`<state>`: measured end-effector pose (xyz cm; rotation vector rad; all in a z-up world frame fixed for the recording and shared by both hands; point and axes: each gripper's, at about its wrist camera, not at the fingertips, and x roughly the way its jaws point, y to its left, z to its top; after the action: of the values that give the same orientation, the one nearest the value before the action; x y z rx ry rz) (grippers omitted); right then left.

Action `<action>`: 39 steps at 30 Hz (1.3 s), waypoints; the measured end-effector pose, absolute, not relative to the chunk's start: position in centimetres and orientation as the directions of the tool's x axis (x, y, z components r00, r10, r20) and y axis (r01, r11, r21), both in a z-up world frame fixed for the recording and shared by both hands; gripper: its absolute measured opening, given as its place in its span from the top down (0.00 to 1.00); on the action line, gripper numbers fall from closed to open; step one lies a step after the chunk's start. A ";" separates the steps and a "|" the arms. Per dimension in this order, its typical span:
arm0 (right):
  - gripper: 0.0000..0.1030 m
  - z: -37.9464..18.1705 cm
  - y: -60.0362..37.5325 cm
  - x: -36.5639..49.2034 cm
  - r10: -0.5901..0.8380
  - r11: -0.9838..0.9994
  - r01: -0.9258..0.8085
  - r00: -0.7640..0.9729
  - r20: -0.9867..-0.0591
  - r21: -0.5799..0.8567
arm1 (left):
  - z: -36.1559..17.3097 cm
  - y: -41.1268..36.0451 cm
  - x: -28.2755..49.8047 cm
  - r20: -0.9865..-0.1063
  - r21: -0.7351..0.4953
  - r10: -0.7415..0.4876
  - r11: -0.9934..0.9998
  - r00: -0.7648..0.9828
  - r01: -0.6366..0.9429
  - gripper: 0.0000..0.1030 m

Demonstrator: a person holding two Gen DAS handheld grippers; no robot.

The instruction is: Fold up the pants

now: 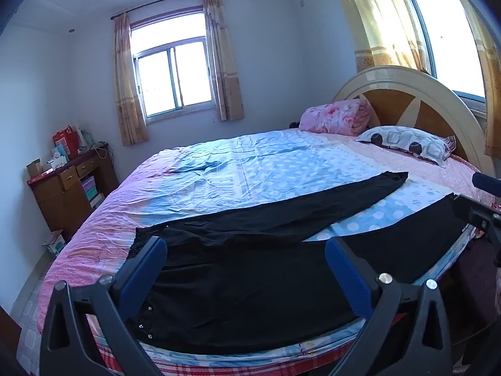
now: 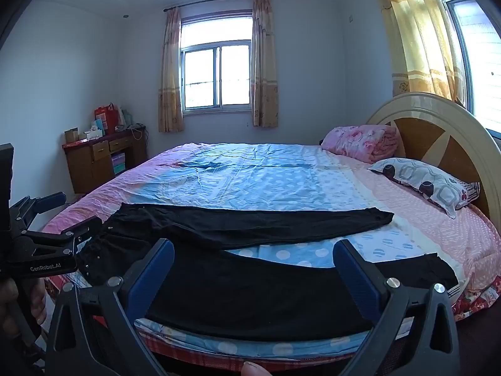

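We hold both tools spread wide above the near edge of a bed (image 1: pixel 219 169), each released and grasping nothing. The left tool (image 1: pixel 247 260) hovers over the waist end of a pair of black pants (image 1: pixel 250 294), its blue-padded fingers (image 1: pixel 147 269) apart with dark cloth showing between them but not pinched. The right tool (image 2: pixel 253 263) hangs further along the same garment, over the nearer leg, its fingers (image 2: pixel 353 269) likewise clear of the fabric.

The pants (image 2: pixel 250 294) lie flat and unfolded on the bed's blue and pink dotted cover (image 2: pixel 250 181), close to the near edge. The waist, with small metal studs, sits at the left. The two legs run to the right and fan apart: the farther leg angles away across the cover, the nearer leg follows the mattress edge, and a wedge of dotted cover shows between them.

In the right wrist view the left tool (image 2: pixel 78 235) shows at the left edge, just over the waistband, with part of a hand (image 2: pixel 18 300) gripping its handle.

At the head of the bed a patterned pillow (image 1: pixel 407 144) rests against a rounded wooden headboard (image 1: pixel 416 94), with a folded pink blanket (image 1: pixel 335 116) beside it. A wooden dresser (image 1: pixel 69 188) piled with boxes stands in the far left corner, near a curtained window (image 1: pixel 175 72).
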<state>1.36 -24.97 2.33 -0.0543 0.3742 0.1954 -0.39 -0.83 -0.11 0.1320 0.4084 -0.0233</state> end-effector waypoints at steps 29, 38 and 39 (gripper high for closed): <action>0.01 1.5 -24.6 1.3 0.180 0.979 -0.203 0.909 -0.375 -0.021 | -0.1 -0.7 -0.4 -0.399 0.121 0.000 0.991 0.917 0.052 0.00; 0.01 1.4 -24.5 1.4 0.182 0.978 -0.205 0.908 -0.378 -0.023 | -0.1 -0.7 -0.4 -0.398 0.122 0.000 0.991 0.917 0.053 0.00; 0.01 1.4 -24.5 1.4 0.182 0.978 -0.206 0.908 -0.378 -0.022 | -0.1 -0.7 -0.4 -0.398 0.122 0.000 0.991 0.917 0.053 0.00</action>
<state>1.37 -24.51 1.42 -0.0620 0.3839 0.2005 -0.40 -0.72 -0.07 0.1316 0.4087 -0.0273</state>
